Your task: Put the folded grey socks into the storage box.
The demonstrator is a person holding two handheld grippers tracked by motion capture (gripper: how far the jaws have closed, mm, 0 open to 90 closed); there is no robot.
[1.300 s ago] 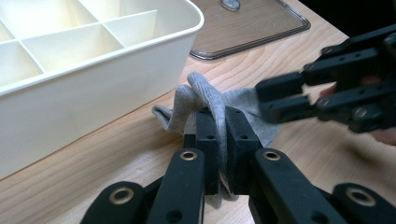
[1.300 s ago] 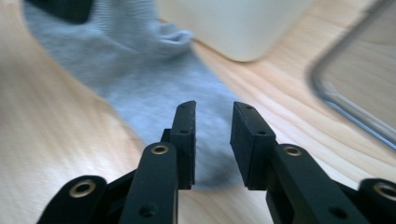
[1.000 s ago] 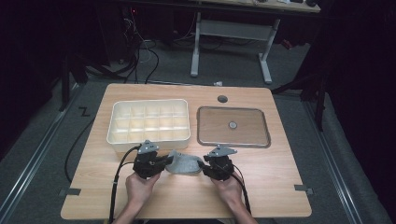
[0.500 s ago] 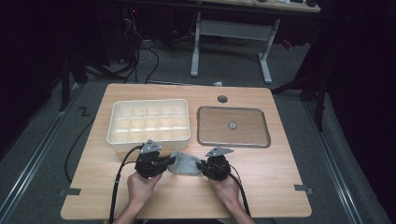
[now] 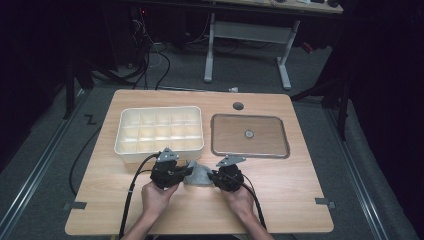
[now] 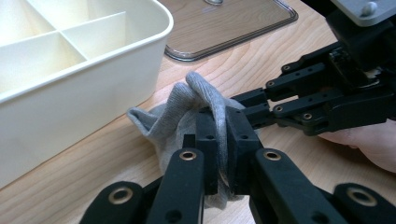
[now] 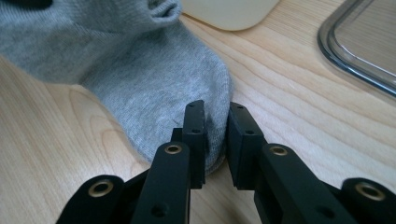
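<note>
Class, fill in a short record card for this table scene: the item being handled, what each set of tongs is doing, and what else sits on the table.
Item handled: grey sock, bunched on the table
Left tongs: shut on a fold of the sock
Right tongs: jaws have just been closing, now pinching the sock's edge
Behind the sock: cream divided box
Right of the box: clear flat lid

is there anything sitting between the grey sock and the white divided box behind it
Nothing visible does. The grey sock lies on bare wood just in front of the white divided box, pinched by the left gripper at one end and the right gripper at the other. The clear lid lies off to the side.
</note>
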